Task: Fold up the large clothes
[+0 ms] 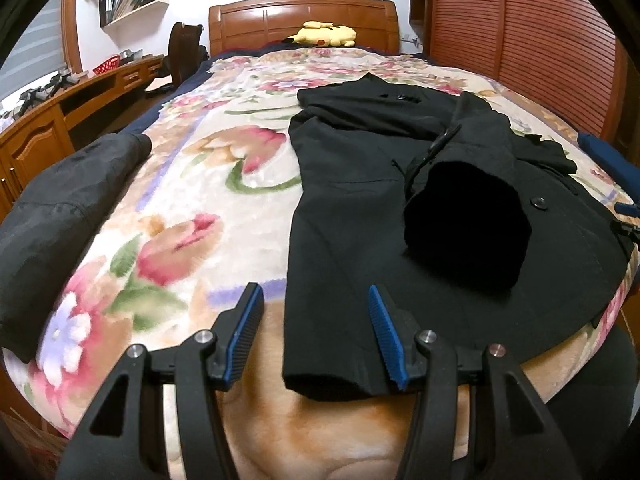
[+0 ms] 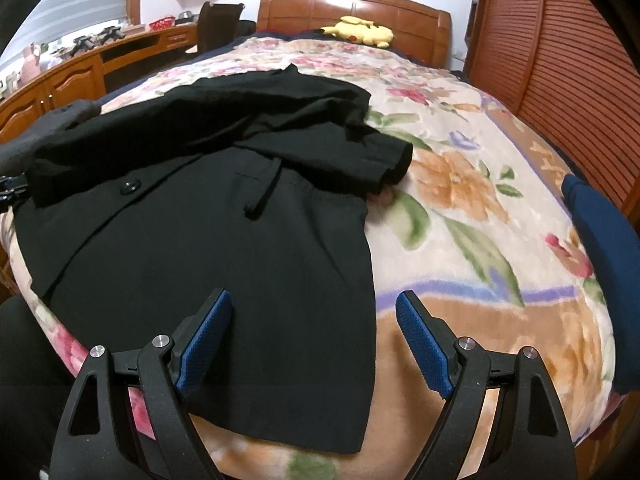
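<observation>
The left tongs (image 1: 316, 332) are standing wide open over the hem corner of the black coat (image 1: 360, 220), gripping nothing. The right tongs (image 2: 314, 338) are gaping open too, straddling the coat's opposite hem edge. Beyond both tongs, the coat is lying spread on the floral blanket (image 1: 192, 200), one sleeve (image 1: 468, 216) folded across its front.

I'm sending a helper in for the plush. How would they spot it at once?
Start at the wooden headboard at the far end of the bed. The yellow plush toy lies flat against its base, beyond the floral blanket. It is the only bright yellow thing; the black coat lies nearer.
</observation>
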